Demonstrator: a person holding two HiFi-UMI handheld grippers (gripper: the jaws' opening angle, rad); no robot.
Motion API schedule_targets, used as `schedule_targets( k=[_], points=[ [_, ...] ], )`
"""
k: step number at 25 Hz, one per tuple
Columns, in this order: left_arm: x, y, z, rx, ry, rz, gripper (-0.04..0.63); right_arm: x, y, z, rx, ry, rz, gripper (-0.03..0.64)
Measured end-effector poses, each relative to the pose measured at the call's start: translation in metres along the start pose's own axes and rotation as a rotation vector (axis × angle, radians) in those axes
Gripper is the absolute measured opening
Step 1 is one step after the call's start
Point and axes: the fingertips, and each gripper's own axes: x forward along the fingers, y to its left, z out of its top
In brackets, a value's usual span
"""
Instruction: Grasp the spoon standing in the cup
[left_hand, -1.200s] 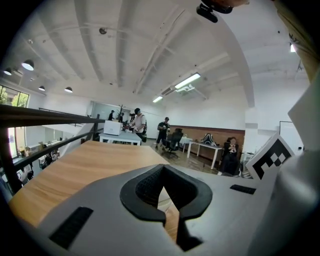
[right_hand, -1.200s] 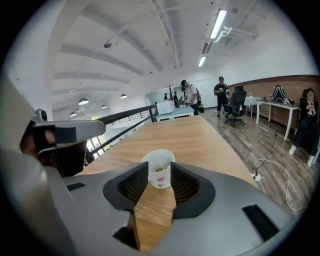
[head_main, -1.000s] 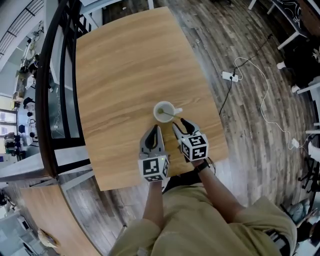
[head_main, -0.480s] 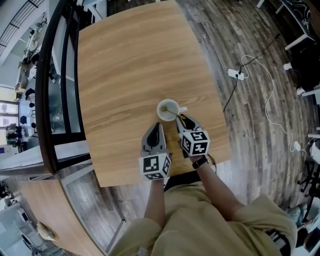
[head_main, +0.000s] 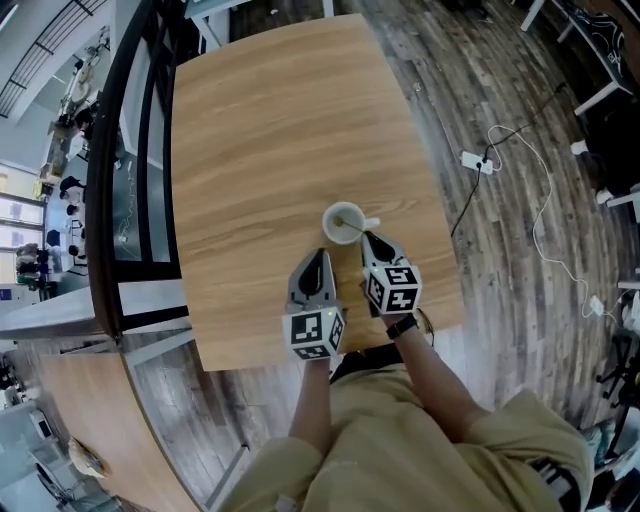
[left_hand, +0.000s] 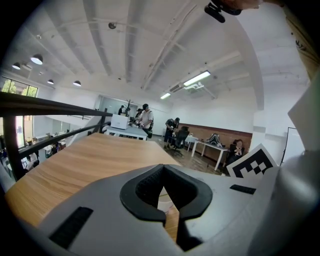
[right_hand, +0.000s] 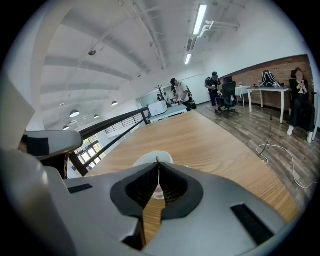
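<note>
**Progress.** We are finding the grasp made, or all but made. The right gripper (head_main: 366, 238) is reaching to the near right side of the cup (head_main: 327, 214). Its fingers have just been closing and are now standing together. In the right gripper view, the right gripper (right_hand: 158, 168) is showing a thin dark tip of the spoon (right_hand: 158, 161) poking up from the seam between the fingers. The white cup (right_hand: 149, 159) is sitting directly behind it. We are judging that the fingers are pinching the spoon handle. In the head view the spoon (head_main: 352, 229) is leaning out of the cup toward that gripper. We are not seeing any lift; the spoon is sitting in the cup, and the cup is standing on the desk (head_main: 270, 150).

The left gripper (head_main: 319, 256) is hovering just short of the cup on its near left side. Its fingers are meeting at the tips and carrying nothing. The left gripper view (left_hand: 163, 169) is confirming this, with only the cup and desk showing through the gap below the tips.

**Edges and room.** The cup is standing toward the near right part of the desk, near the right edge. The near edge is running just under the two marker cubes. Beyond the cup, a wide stretch of bare wood is extending away. A dark railing (head_main: 105, 200) is bordering the left side, well apart from the work. We are noting nothing overhead to hinder a lift.
</note>
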Motion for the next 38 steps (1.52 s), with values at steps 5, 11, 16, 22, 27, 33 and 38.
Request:
schedule_targets(
  k=[5,11,16,22,27,33,38],
  points=[
    [-0.012,0.0,0.006,0.004,-0.017,-0.001,0.002,-0.015,0.01,0.014,-0.007,-0.041,0.009,0.018],
    [-0.027,-0.007,0.013,0.023,-0.038,-0.019,0.002,-0.04,0.026,0.037,-0.042,-0.099,0.014,0.017],
    [-0.038,-0.013,0.027,0.067,-0.066,-0.026,0.002,-0.064,0.034,0.059,-0.091,-0.162,0.009,0.018],
    [-0.061,-0.014,0.052,0.095,-0.12,-0.022,0.002,-0.098,0.057,0.096,-0.116,-0.255,0.043,0.018],
    [-0.079,-0.016,0.08,0.127,-0.176,-0.019,0.002,-0.127,0.076,0.131,-0.161,-0.341,0.053,0.017],
    [-0.106,-0.023,0.126,0.167,-0.253,-0.006,0.002,-0.167,0.096,0.164,-0.203,-0.435,0.075,0.017],
    [-0.129,-0.026,0.153,0.209,-0.308,-0.008,0.002,-0.191,0.11,0.172,-0.224,-0.494,0.079,0.017]
  ],
)
